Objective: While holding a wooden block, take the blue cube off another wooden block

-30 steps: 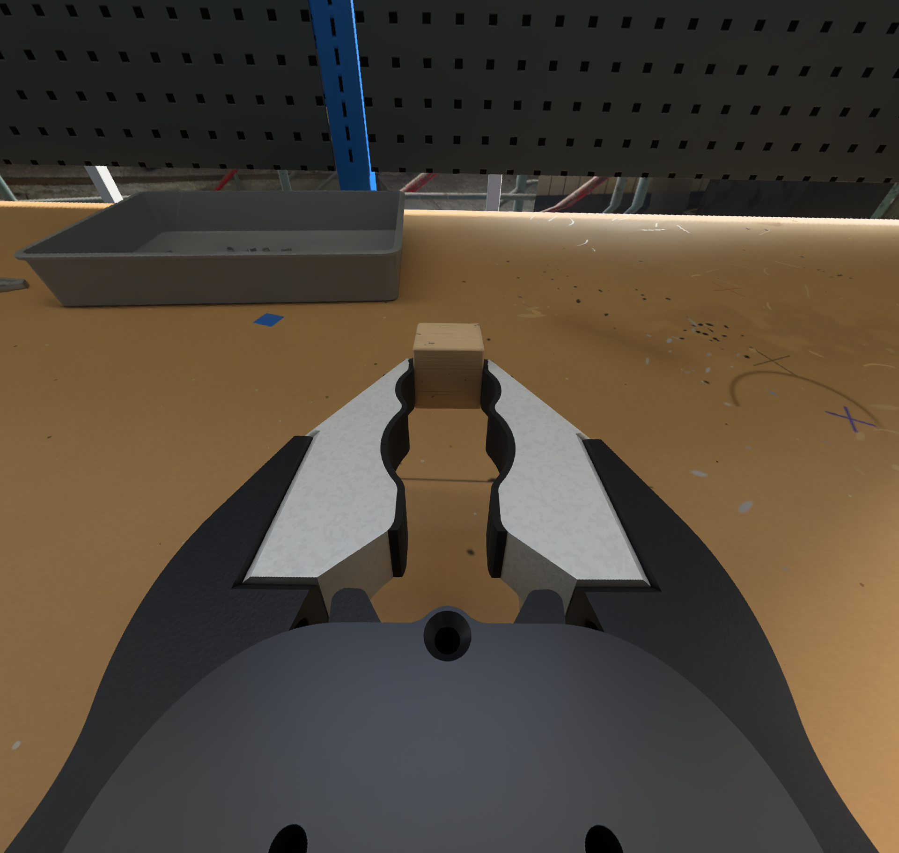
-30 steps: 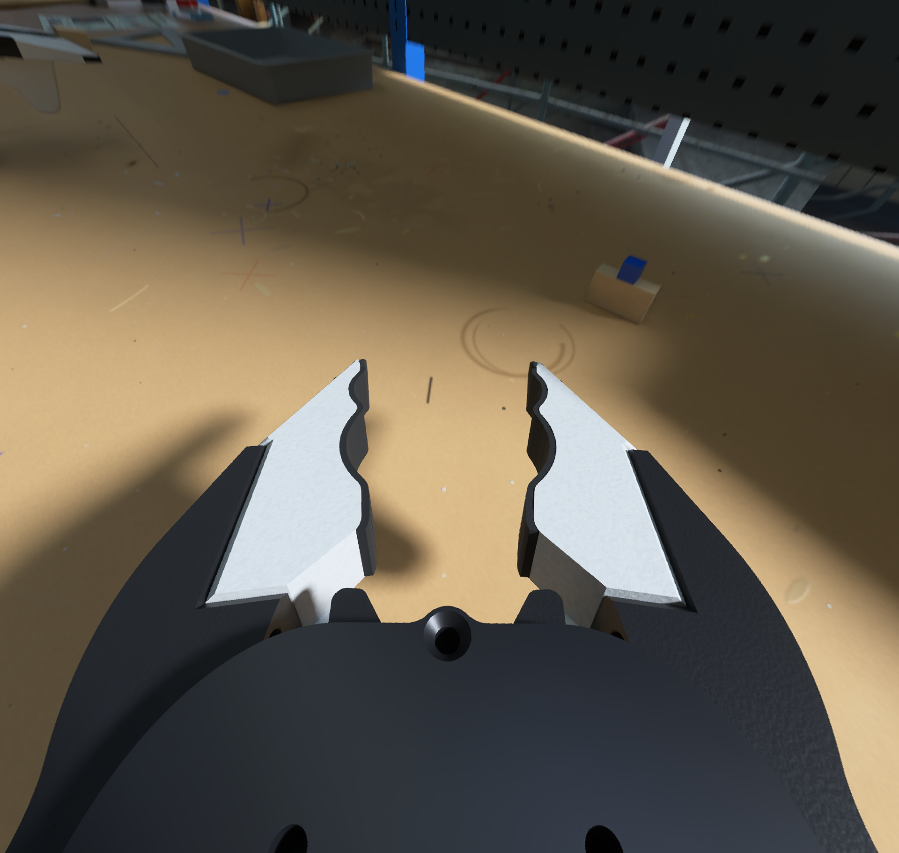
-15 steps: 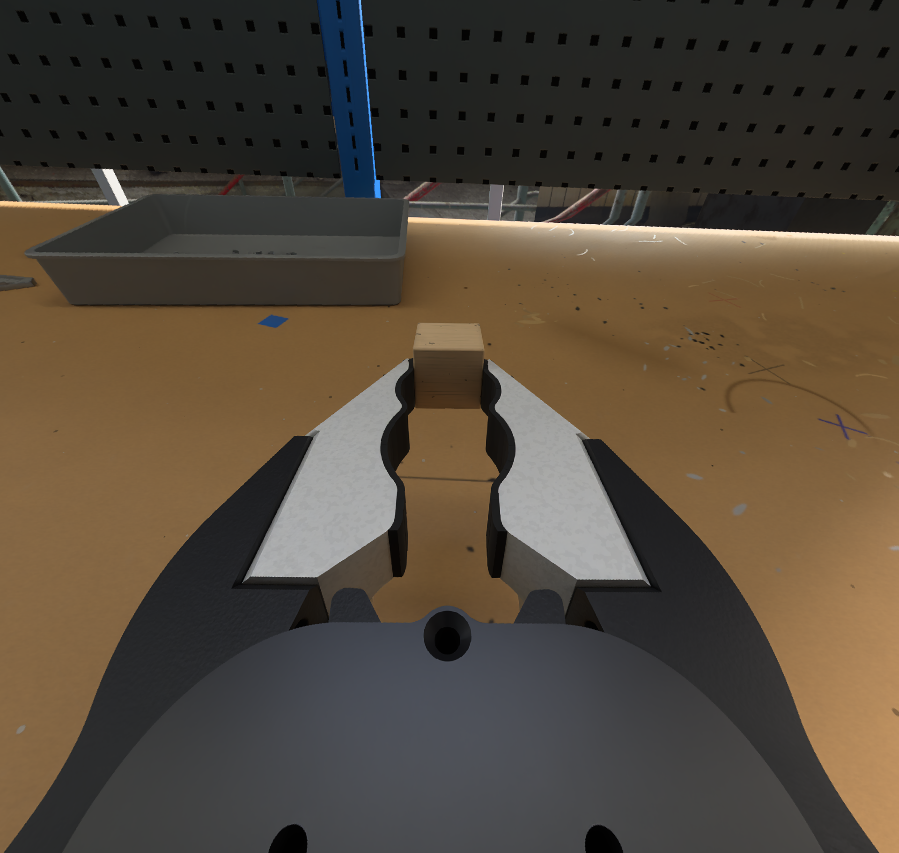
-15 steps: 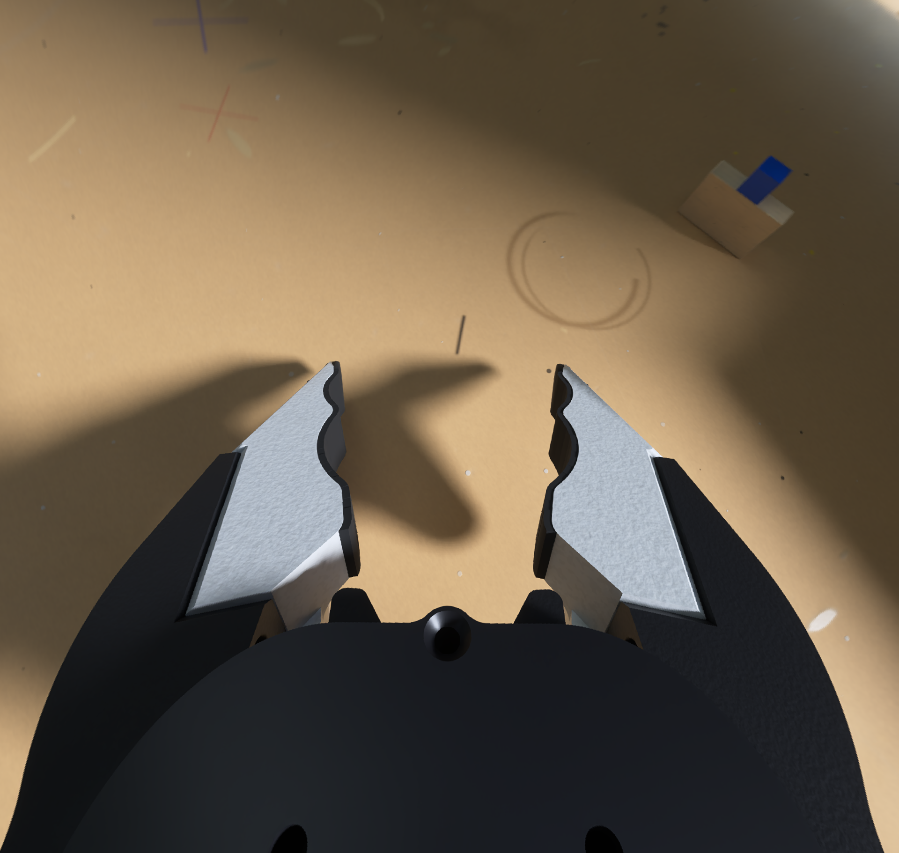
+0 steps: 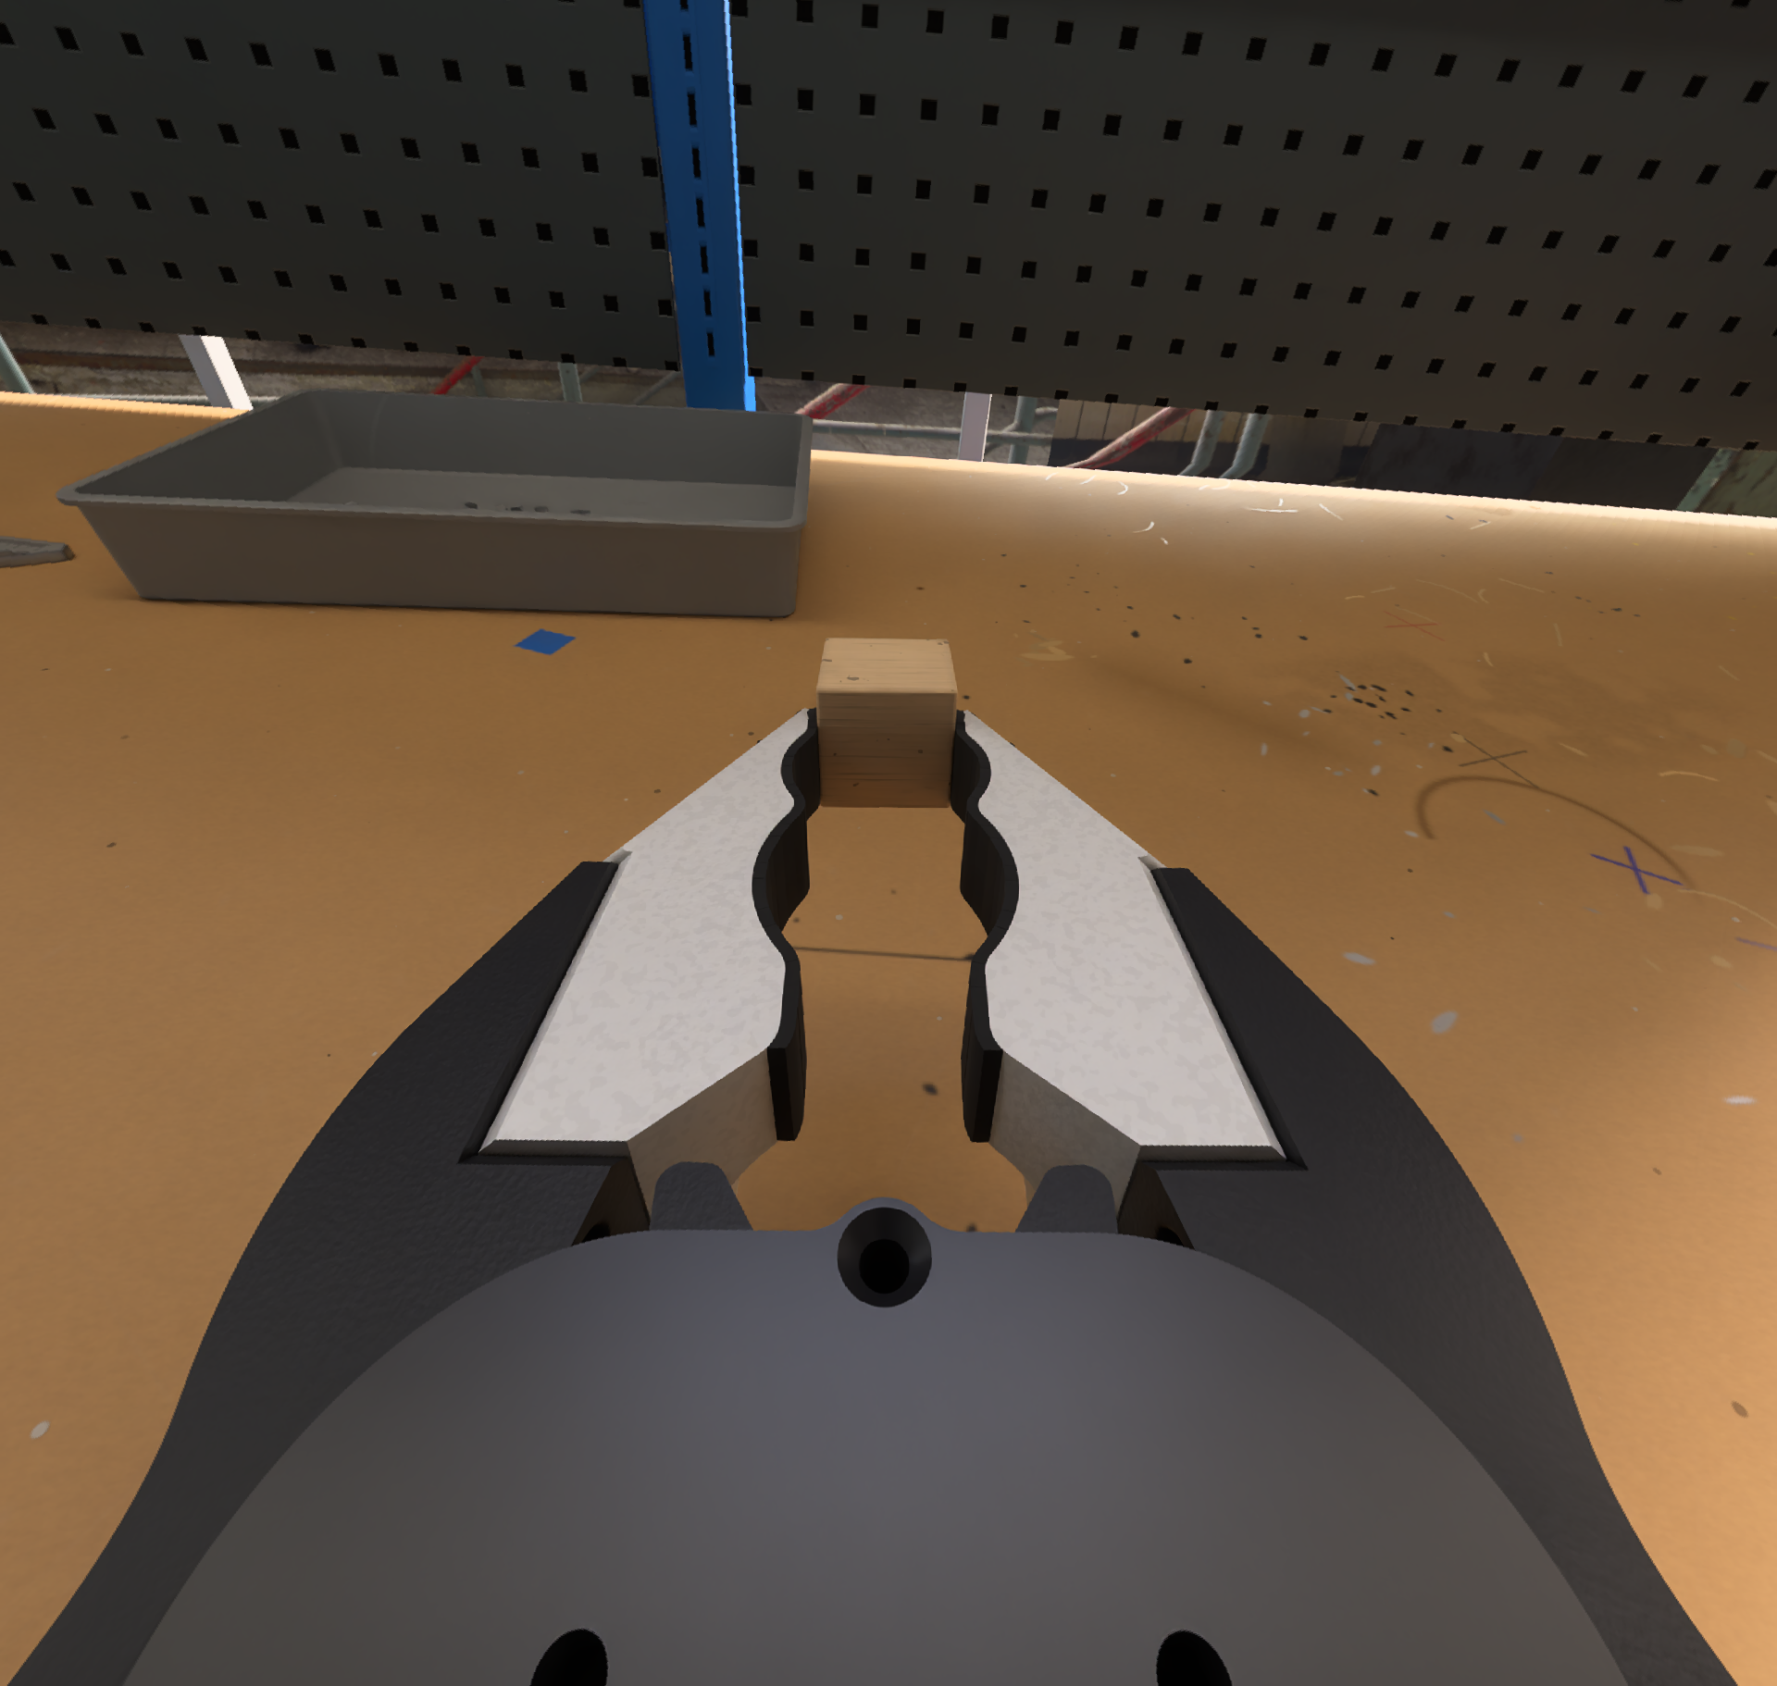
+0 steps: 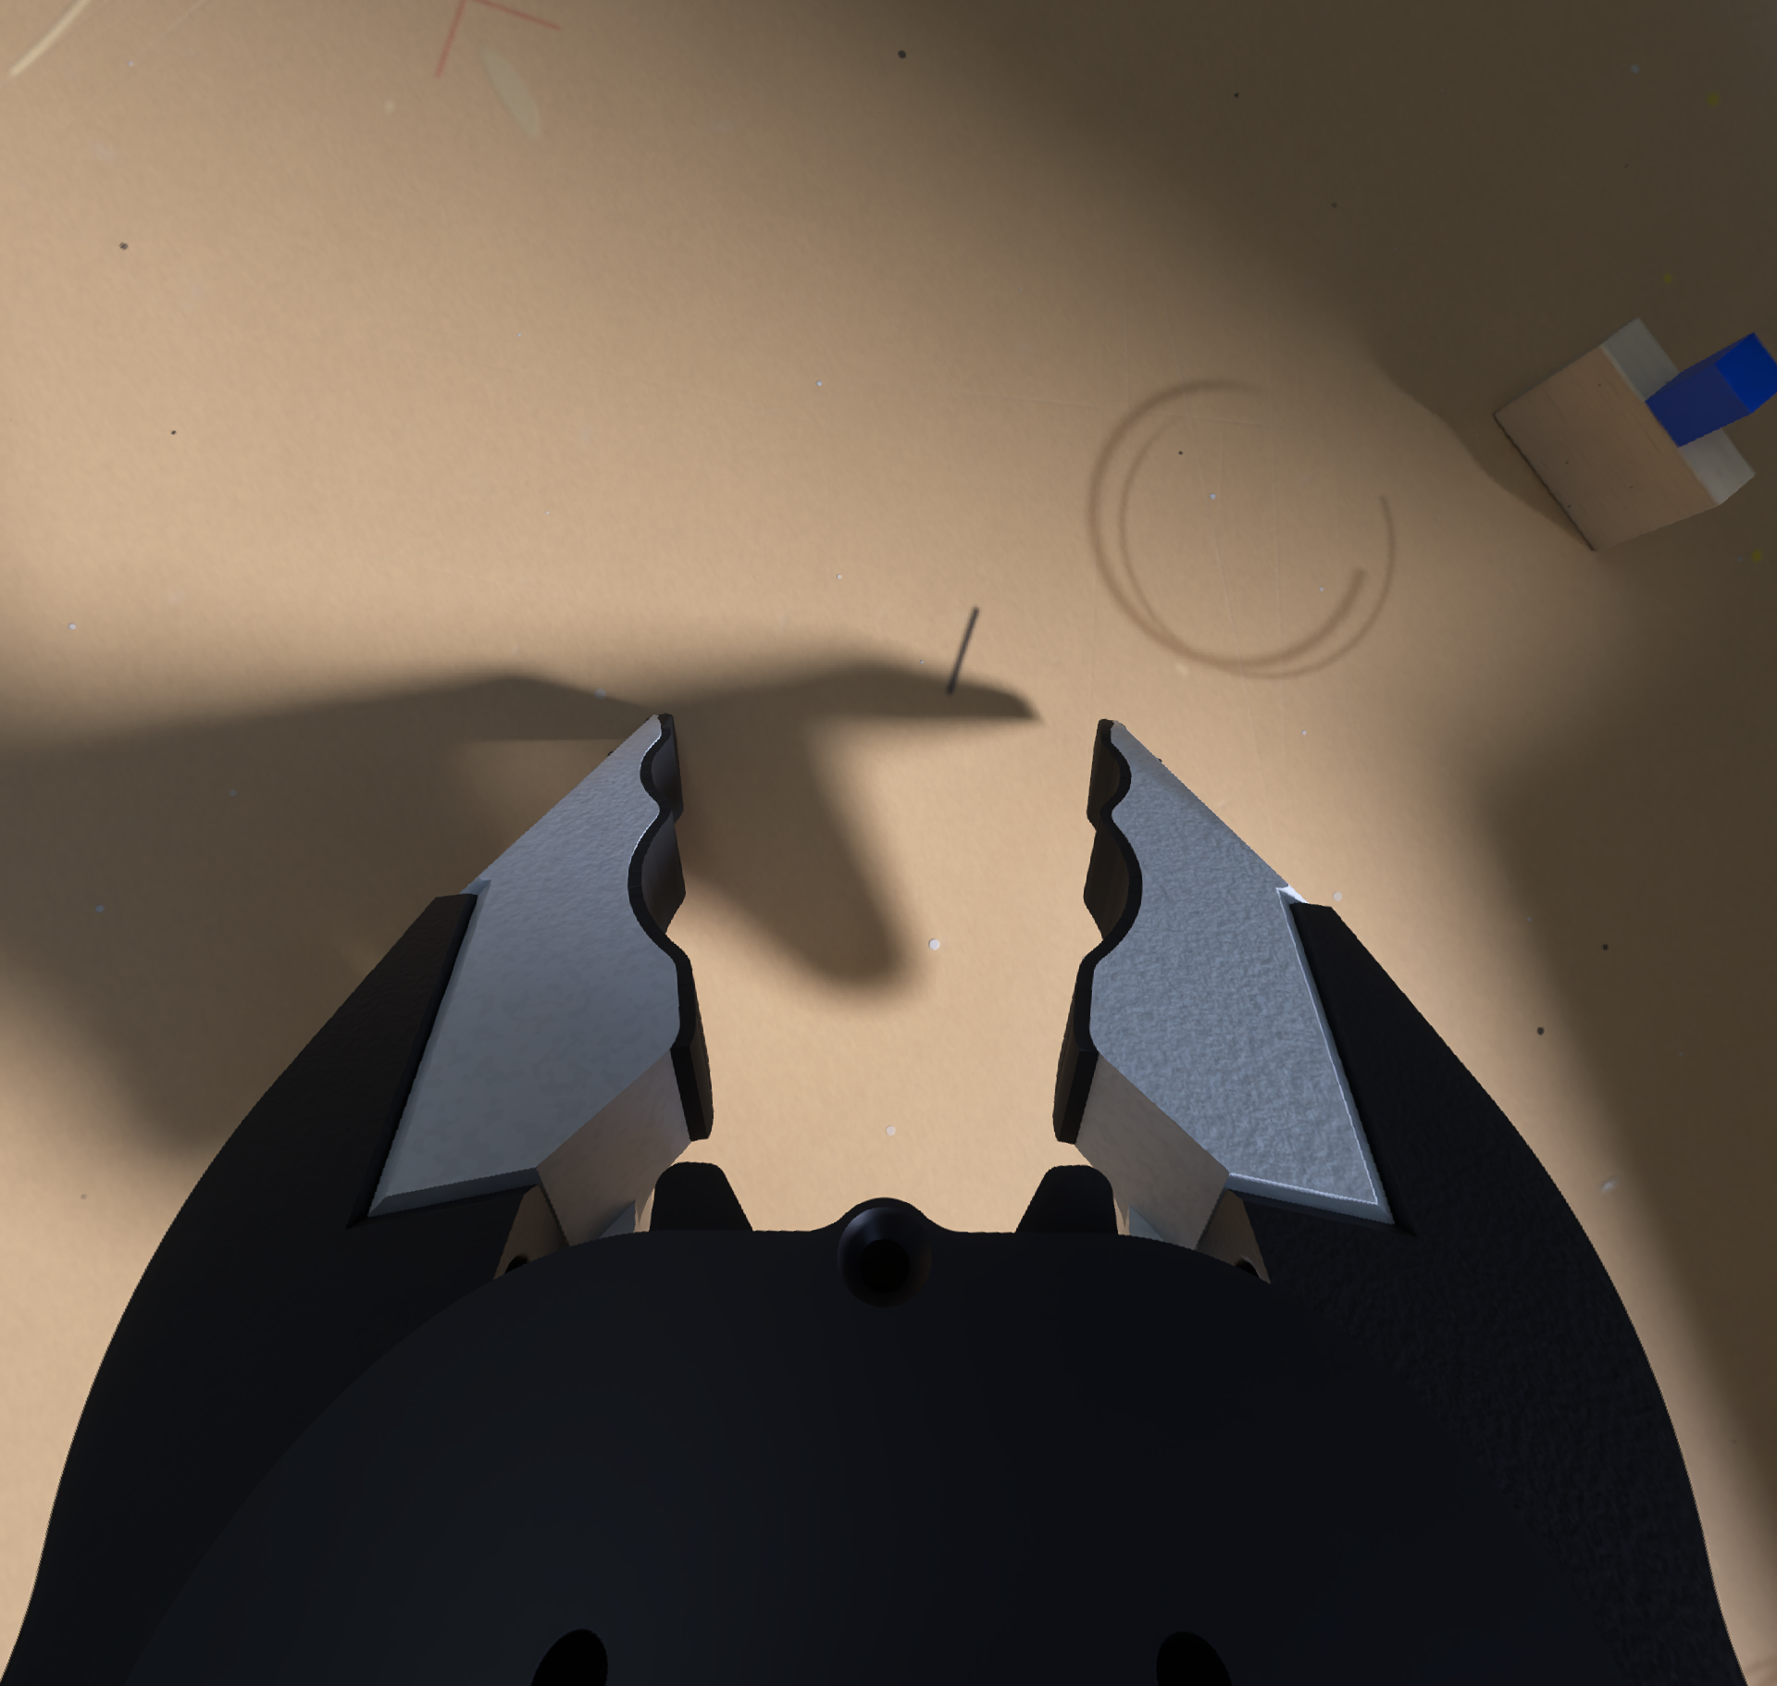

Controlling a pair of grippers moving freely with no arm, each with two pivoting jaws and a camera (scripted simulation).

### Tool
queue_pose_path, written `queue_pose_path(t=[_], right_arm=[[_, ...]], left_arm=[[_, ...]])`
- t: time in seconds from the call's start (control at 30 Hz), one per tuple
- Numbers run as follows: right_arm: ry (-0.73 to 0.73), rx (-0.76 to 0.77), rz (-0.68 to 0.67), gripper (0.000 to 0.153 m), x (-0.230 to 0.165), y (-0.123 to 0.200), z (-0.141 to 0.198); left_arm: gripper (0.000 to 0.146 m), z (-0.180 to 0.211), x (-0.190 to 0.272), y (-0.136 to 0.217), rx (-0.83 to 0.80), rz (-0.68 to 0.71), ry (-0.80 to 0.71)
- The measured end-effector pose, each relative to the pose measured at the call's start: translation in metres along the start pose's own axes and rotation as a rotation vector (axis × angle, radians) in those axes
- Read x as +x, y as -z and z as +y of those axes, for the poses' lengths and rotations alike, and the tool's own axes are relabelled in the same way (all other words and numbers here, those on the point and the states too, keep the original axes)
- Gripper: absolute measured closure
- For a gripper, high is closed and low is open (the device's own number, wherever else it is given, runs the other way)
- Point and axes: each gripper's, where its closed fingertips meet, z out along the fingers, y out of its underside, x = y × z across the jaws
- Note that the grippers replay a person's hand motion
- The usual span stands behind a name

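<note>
- Wooden block [image 5: 886, 726] is clamped between the jaws of the left gripper [image 5: 886, 755], above the table [image 5: 288, 823].
- Right gripper [image 6: 883, 736] points down at the table, jaws spread, grasping nothing.
- Blue cube [image 6: 1712, 387] sits on a second wooden block [image 6: 1606, 457], far right of the right gripper and well apart.
- Grey tray [image 5: 462, 563] lies beyond the left gripper.

The scuffed tan bench [image 5: 288, 871] carries a grey tray [image 5: 462, 573] by its far edge and a wooden block [image 6: 1606, 457] topped by a blue cube [image 6: 1712, 395].
</note>
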Motion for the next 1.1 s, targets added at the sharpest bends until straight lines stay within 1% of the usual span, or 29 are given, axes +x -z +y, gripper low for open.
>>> queue_pose_path(t=[0.6,0.73,0.83,0.9,1.0,1.07,1.1], right_arm=[[-0.006,0.022,-0.033,0.071,0.000,0.009,-0.007],[0.039,0.056,-0.033,0.071,0.000,0.017,-0.012],[0.102,0.097,-0.032,0.073,0.002,0.032,-0.020],[0.143,0.134,-0.016,0.081,0.011,0.049,-0.031],[0.199,0.197,0.057,0.090,0.041,0.082,-0.059],[0.258,0.177,0.070,0.096,0.062,0.096,-0.074],[0.297,0.135,0.072,0.099,0.074,0.098,-0.078]], left_arm=[[0.120,-0.016,0.002,0.004,0.024,0.018,0.004],[0.120,-0.020,0.002,0.005,0.028,0.025,0.013],[0.120,-0.022,0.003,0.005,0.026,0.029,0.011],[0.120,-0.023,0.003,0.005,0.022,0.032,0.011],[0.120,-0.022,0.003,0.004,0.012,0.035,0.012],[0.120,-0.021,0.004,0.003,0.006,0.035,0.011],[0.120,-0.021,0.004,0.003,0.004,0.035,0.010]])
